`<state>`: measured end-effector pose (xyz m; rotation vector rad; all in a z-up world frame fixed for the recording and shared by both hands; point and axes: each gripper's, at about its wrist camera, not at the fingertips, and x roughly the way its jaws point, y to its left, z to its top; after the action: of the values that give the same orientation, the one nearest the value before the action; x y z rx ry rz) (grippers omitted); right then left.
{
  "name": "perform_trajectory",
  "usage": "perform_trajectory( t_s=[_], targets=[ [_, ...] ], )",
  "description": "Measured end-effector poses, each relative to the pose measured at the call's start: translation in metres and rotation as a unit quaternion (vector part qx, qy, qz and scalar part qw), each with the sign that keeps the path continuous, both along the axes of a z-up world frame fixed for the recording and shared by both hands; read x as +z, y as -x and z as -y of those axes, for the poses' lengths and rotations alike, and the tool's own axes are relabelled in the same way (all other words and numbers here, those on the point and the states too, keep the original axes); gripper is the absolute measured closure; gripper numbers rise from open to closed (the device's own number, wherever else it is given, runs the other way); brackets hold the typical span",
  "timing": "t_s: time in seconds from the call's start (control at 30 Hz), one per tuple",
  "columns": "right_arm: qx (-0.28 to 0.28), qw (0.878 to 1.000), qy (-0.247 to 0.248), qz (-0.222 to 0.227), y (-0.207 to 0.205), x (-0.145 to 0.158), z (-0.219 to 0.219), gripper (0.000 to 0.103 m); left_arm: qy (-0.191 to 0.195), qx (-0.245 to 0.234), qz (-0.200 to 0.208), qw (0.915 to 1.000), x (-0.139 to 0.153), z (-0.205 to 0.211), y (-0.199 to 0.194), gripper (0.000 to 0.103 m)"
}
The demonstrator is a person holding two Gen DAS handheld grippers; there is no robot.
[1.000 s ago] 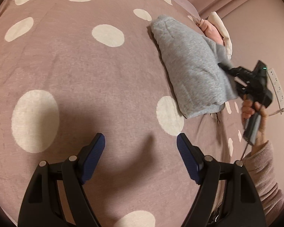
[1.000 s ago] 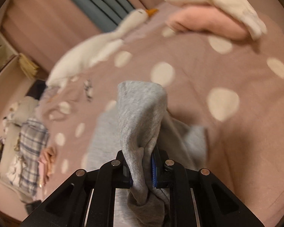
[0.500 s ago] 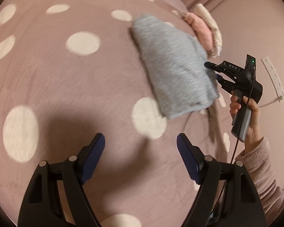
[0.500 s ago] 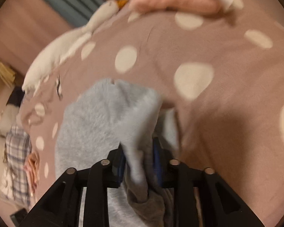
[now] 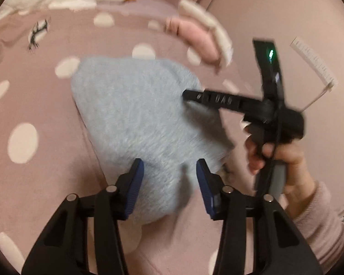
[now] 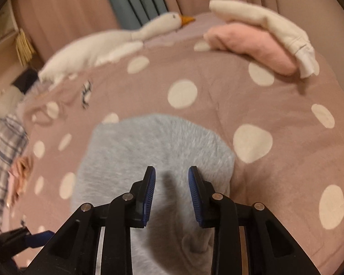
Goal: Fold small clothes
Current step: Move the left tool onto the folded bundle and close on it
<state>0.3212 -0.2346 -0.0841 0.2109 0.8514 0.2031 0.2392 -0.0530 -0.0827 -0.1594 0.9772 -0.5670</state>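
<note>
Grey garment [image 5: 137,119] is now lying folded and flat on the dotted pink bedspread [image 5: 45,178], where a second ago one end of it was being lifted in a bunch between the right gripper's pads. The right gripper [image 6: 172,181] is no longer pinching it: its blue pads are standing apart above the cloth with nothing pressed between them, though the jaws are closing slightly. The left gripper [image 5: 169,171], earlier hovering wide over bare bedspread well away from the garment, is now sitting over the garment's near end with its jaws closing in; the cloth is lying under and between the pads, but they are not pressing on it. In the left wrist view a hand [image 5: 284,158] in a pink sleeve is gripping the right tool's handle.

The garment's far edge is rounded and its right edge is ending close to the bed's side, beside the right tool. Bare bedspread is lying open to the left and beyond it.

Further back, a folded pink piece [image 6: 252,43] with a white piece [image 6: 263,20] on top is resting near the bed's far right, well apart from the garment. A white goose toy [image 6: 107,43] is stretching along the far edge before pink curtains. A plaid cloth [image 6: 4,151] is showing at the far left.
</note>
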Motion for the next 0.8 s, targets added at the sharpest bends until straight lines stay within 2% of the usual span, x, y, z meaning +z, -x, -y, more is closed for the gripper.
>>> perform_trajectory(
  t_s=[0.13,0.2,0.27,0.33,0.4,0.47,0.53,0.67,0.8],
  targets=[
    [-0.028,0.999,0.003,-0.039,-0.010,-0.029,0.015,0.077,-0.007,-0.012,-0.033,0.9994,-0.036,0.005,-0.007,0.062],
    [-0.038,0.998,-0.012,-0.044,-0.010,-0.041,0.027,0.086,-0.018,-0.023,-0.020,0.9994,-0.038,0.009,-0.003,0.062],
    [-0.042,0.997,-0.053,-0.043,-0.009,-0.045,0.039,0.086,-0.025,-0.029,-0.016,0.9992,-0.036,0.010,-0.002,0.061],
    [-0.046,0.995,-0.074,-0.046,-0.008,-0.046,0.047,0.088,-0.012,-0.027,-0.024,0.9993,-0.036,0.006,-0.005,0.060],
    [-0.047,0.996,-0.068,-0.042,-0.006,-0.042,0.045,0.088,0.007,-0.021,-0.034,0.9992,-0.035,-0.003,-0.007,0.060],
    [-0.049,0.997,-0.060,-0.031,0.000,-0.035,0.042,0.088,0.028,-0.011,-0.039,0.9988,-0.029,-0.010,-0.004,0.055],
    [-0.048,0.997,-0.056,-0.020,0.009,-0.026,0.040,0.087,0.052,-0.006,-0.034,0.9981,-0.020,-0.021,-0.001,0.045],
    [-0.025,0.998,-0.046,0.022,0.031,-0.004,0.037,0.085,0.065,0.005,-0.004,0.9979,0.003,-0.032,0.005,0.041],
    [0.014,0.997,-0.057,0.052,0.048,0.009,0.028,0.082,0.078,0.031,0.004,0.9965,0.014,-0.036,-0.015,0.040]
  ],
)
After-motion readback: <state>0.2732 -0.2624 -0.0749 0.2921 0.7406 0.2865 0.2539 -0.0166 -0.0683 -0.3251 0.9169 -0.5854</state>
